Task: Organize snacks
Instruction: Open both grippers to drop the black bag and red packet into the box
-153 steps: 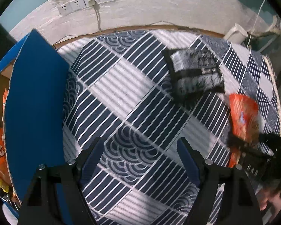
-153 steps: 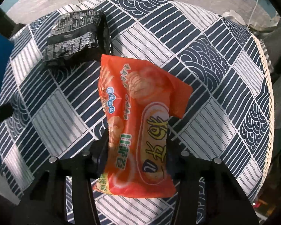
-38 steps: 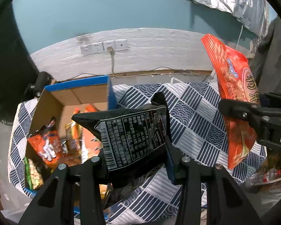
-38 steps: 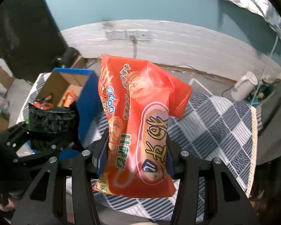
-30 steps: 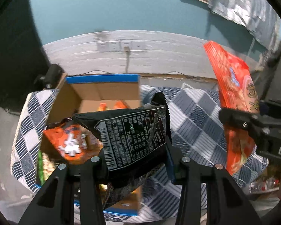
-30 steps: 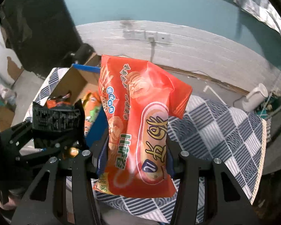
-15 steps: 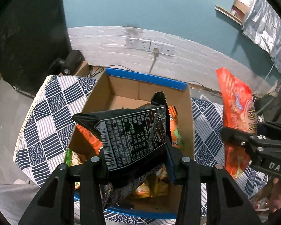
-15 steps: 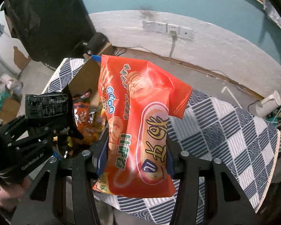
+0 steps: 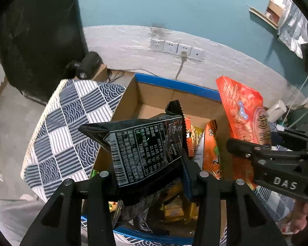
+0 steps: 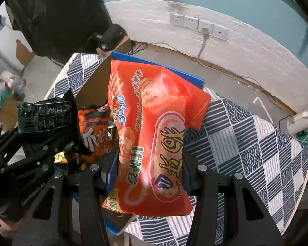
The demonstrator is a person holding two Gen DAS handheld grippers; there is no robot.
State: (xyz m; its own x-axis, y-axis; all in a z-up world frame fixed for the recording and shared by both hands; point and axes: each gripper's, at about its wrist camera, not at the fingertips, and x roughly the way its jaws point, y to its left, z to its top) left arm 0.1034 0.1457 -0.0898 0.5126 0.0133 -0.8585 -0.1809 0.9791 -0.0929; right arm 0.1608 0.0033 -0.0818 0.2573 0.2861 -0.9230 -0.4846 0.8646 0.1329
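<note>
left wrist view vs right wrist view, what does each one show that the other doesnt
Only the left wrist view shows the box's cardboard floor at the back, the yellow packets low in the box, and the barcode panel of the black packet in the left tool.

Only the right wrist view shows the front of the orange bag in the right tool, and the checked cloth spreading right.

Both show the blue-edged cardboard box, both packets, and the wall sockets.
</note>
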